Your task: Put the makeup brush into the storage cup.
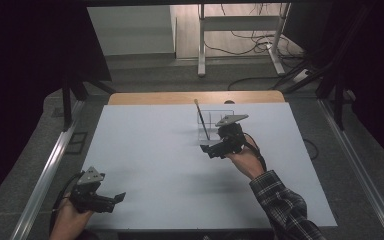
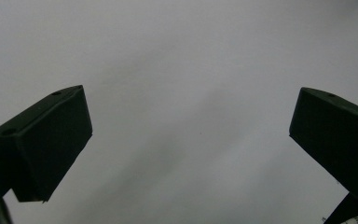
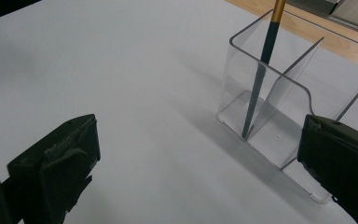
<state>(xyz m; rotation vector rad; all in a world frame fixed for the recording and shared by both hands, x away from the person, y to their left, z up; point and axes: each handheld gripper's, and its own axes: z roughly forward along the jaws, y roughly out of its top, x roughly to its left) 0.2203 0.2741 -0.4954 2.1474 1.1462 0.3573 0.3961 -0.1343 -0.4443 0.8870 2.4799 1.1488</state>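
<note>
White table covering (image 1: 170, 175) is spread over most of the work surface, with a strip of bare wood (image 1: 180, 98) left showing at the far edge and dark floor with cables beyond. A clear plastic holder (image 3: 270, 116) with upright dividers is set on the white surface toward the far side, and a dark pencil (image 3: 260, 84) with a gold upper end is leaned inside its end compartment, tip down against the base. The right gripper (image 1: 211, 150) is held just beside the holder, on its near side, jaws set wide apart with nothing between them; in the right gripper view the holder stands ahead and off to one side of the gap. The left gripper (image 1: 120, 196) is kept low at the near left corner, well apart from the holder, its jaws also spread and empty over bare table.

The holder looks light and is judged likely to slide or tip if it is nudged by a jaw during an approach. The pencil is only leaned, so it could be knocked over or pushed out of its compartment if it is grasped off-centre or too high.
</note>
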